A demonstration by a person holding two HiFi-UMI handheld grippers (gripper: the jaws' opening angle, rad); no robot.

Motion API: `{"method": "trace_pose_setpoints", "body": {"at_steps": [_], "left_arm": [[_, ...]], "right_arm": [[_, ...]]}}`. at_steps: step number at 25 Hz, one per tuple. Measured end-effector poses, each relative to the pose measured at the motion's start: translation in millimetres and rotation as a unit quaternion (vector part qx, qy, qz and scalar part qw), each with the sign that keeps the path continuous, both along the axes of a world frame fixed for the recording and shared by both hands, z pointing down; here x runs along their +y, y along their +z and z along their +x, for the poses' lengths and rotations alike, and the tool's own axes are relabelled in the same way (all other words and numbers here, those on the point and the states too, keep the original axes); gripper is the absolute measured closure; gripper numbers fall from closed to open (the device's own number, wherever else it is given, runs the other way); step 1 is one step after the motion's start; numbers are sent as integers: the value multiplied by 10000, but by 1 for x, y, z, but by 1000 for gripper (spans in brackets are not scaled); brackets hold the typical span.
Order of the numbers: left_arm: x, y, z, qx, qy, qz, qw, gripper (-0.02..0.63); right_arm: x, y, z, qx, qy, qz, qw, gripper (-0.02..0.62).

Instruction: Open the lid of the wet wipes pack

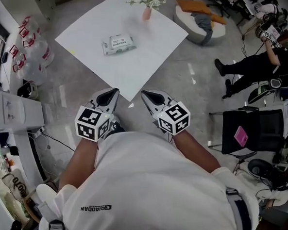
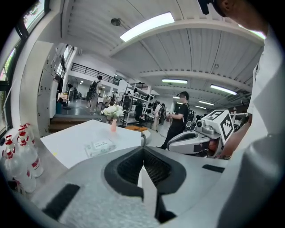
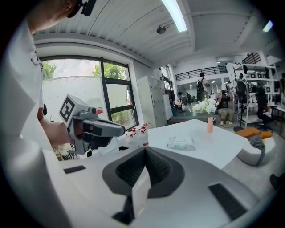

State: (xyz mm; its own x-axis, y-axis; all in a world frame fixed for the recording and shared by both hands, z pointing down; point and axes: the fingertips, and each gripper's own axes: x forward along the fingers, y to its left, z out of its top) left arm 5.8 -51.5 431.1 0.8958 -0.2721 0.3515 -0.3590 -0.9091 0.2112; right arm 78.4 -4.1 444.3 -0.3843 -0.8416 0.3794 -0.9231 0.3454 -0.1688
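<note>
While the person stands just short of the one white table [image 1: 145,49], two grippers are held side by side near its closest corner. The left gripper [image 1: 113,93] has its jaws pressed together on nothing. One wet wipes pack [image 1: 118,43] lies mid-table, well apart from both. The right gripper [image 1: 146,94] is likewise closed and empty. One pink vase [image 1: 147,12] of white flowers stands by the far edge.

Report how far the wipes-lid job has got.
Done: nothing; the wet wipes pack lies flat on the white table, no lid visibly raised. In hand: nothing; left gripper and right gripper are both shut and empty, short of the table. Left: reach the pack, lift its lid.
</note>
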Motion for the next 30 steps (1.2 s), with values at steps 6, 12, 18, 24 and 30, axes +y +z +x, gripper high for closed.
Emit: {"method": "trace_pose_setpoints", "body": {"at_steps": [6,12,18,24,30], "left_arm": [[-72,5,4,-55,113,-39,9999,604],[-118,17,16,-189,362,-78,9991,604],[-135,26,18,-295,522,-159,9981,604],[-148,26,22,-274,412,-150,9987,603],[-161,25,21,-237,-25,-139,9996,604]], "right_arm": [[-68,-2,11,-20,254,0,9997,589],[-113,6,24,-83,508,-73,9986,589],[-134,6,23,-56,547,-90,9984,589],[-150,6,35,0,530,-69,9986,589],[-168,4,47,133,214,-12,9997,589]]}}
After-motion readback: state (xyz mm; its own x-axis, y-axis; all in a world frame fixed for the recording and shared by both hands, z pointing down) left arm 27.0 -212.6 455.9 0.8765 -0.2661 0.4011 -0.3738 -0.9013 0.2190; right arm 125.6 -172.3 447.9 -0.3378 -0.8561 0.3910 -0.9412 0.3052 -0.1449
